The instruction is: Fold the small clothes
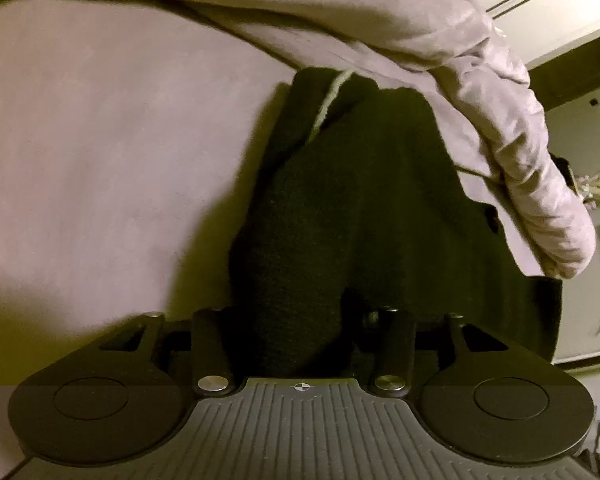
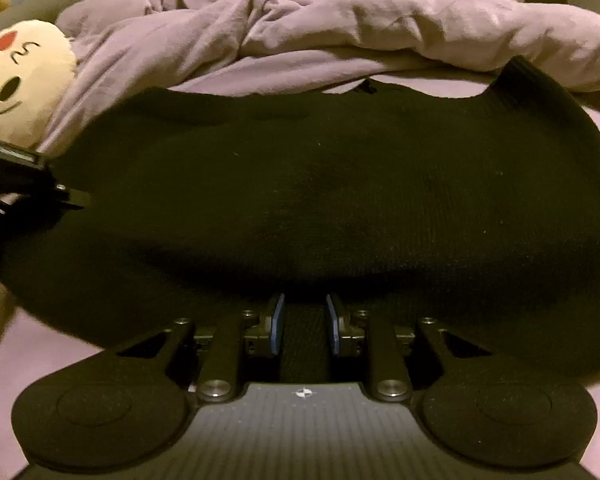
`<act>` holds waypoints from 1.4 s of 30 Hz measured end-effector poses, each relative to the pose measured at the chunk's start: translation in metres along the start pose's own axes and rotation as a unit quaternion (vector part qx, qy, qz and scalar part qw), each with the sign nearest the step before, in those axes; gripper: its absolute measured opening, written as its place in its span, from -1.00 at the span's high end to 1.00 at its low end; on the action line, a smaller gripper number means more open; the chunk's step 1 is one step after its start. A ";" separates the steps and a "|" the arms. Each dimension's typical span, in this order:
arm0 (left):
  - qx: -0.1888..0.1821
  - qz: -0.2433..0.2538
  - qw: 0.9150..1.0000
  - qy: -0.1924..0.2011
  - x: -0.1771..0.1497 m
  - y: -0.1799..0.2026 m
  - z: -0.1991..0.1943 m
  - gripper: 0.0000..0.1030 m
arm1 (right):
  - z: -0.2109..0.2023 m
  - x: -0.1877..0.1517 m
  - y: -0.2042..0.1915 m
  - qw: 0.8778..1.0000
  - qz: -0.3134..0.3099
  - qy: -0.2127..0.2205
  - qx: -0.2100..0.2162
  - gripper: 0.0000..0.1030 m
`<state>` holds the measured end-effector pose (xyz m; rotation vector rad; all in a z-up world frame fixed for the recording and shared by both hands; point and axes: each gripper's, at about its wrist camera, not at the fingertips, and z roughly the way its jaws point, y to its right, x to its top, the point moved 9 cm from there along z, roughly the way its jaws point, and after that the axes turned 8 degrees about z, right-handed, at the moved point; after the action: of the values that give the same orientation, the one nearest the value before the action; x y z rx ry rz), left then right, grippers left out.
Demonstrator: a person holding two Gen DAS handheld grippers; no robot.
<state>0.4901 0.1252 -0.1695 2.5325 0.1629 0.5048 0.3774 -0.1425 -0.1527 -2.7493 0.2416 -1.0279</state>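
Observation:
A black knit garment (image 2: 320, 184) lies spread on a lilac bed sheet (image 2: 32, 360). My right gripper (image 2: 305, 320) sits at its near edge with blue pads (image 2: 277, 322) a hand's width apart and black fabric between them. In the left wrist view the same garment (image 1: 352, 216) hangs bunched over my left gripper (image 1: 304, 340), whose fingertips are hidden in the cloth. A pale cord (image 1: 330, 100) shows near its top. My left gripper also shows at the left edge of the right wrist view (image 2: 60, 196), at the garment's side.
A rumpled lilac duvet (image 2: 340, 20) lies behind the garment and hangs over it in the left wrist view (image 1: 420, 32). A cream plush toy with a face (image 2: 20, 80) sits at the far left. White cupboard doors (image 1: 560, 4) stand beyond the bed.

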 end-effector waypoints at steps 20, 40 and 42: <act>-0.046 -0.010 0.998 0.044 0.013 0.084 -0.051 0.44 | -0.036 0.006 0.010 0.997 0.067 0.039 0.027 0.44; -0.020 0.129 0.991 0.004 -0.073 0.298 0.058 0.24 | -0.078 0.013 0.106 0.987 0.150 0.057 -0.006 0.44; 0.007 0.163 0.986 -0.015 -0.086 0.298 0.073 0.15 | -0.080 0.011 0.117 0.986 0.158 0.056 -0.008 0.44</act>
<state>0.4428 -0.1804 -0.0941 2.5903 -0.2662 0.5903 0.3233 -0.2678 -0.1142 -2.5556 0.6809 -1.0930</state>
